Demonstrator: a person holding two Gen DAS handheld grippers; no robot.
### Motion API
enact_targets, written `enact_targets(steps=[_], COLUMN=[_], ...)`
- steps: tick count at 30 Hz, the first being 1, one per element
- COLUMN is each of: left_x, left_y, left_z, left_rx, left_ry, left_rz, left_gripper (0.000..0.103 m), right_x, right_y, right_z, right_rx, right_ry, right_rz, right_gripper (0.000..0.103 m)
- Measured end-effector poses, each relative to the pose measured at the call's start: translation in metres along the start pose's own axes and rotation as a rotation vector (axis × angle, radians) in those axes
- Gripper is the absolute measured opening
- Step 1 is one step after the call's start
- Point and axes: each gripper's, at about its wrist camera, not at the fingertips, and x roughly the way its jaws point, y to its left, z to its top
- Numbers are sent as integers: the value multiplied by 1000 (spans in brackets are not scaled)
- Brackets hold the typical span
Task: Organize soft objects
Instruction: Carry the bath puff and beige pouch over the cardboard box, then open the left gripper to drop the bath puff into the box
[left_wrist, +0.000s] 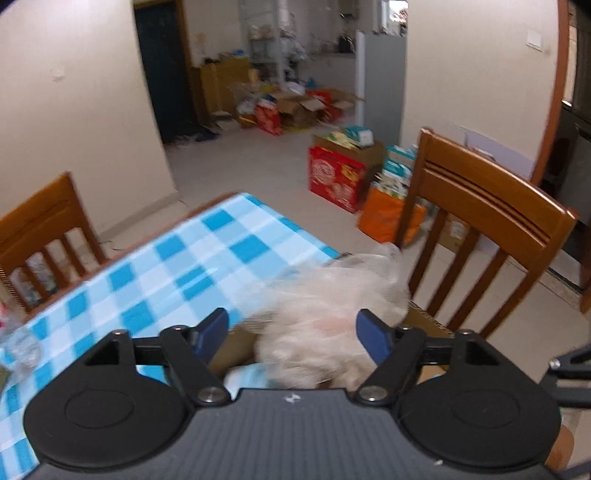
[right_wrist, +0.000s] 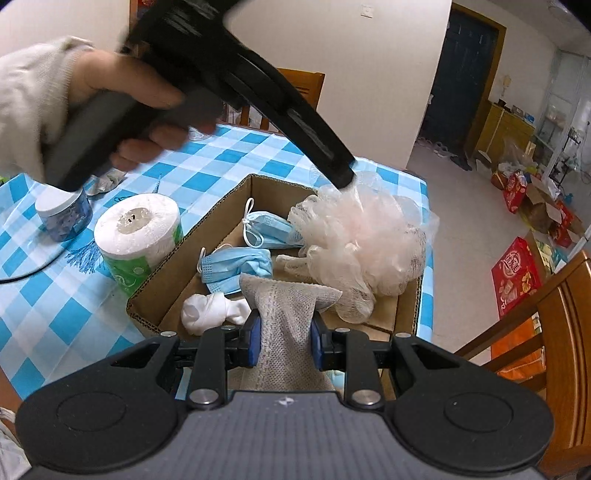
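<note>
At frame centre, the left gripper (left_wrist: 291, 332), jaws wide, lets a pale-pink mesh bath pouf (right_wrist: 364, 243) into the open cardboard box (right_wrist: 221, 206), while the right gripper (right_wrist: 284, 343) clamps a grey knitted cloth (right_wrist: 284, 317), likely boxed next.

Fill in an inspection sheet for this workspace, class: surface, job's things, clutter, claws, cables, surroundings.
Surface: table under blue-and-white checked cloth.
Job's things: open brown cardboard box holding two blue face masks, white rolled sock, pale pink mesh bath sponge.
Clutter: white toilet-paper roll, small clear jar.
Claws: left claw open over the sponge; right claw shut on grey knitted cloth.
Cables: dark cable on the cloth.
Surroundings: wooden chairs, red cartons on floor.
</note>
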Motion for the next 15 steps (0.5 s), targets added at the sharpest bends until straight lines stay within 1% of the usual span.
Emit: enact_targets(steps=[1, 2, 7, 9, 10, 12, 13, 14, 15], left_x=[-6, -15, -60, -77, -83, -97, -102, -107, -113], left_y=[2, 5, 13, 15, 17, 19, 21, 22, 22], left_z=[0, -2, -15, -27, -33, -47, -51, -58, -66], left_rx=[-4, -11, -14, -21, -31, -57, -66, -76, -84], left_ry=[-2, -13, -39, -47, -48, -52, -53, -53, -55], left_rz=[19, 42, 101, 119, 123, 141, 152, 168, 183], left_gripper=[86, 87, 88, 88, 88, 89, 93, 99, 99], right_x=[1, 2, 14, 21, 25, 35, 39, 42, 43], right_y=[0, 0, 1, 0, -1, -3, -3, -3, -3], right_z=[2, 4, 16, 21, 22, 24, 24, 23, 22], right_rx=[-8, -15, -52, -64, -68, -68, -69, -72, -76], right_ry=[-2, -2, -8, -9, -9, -1, 8, 7, -2], right_rz=[1, 3, 0, -4, -9, -21, -26, -31, -37], right_gripper=[30, 30, 30, 31, 33, 46, 62, 72, 77])
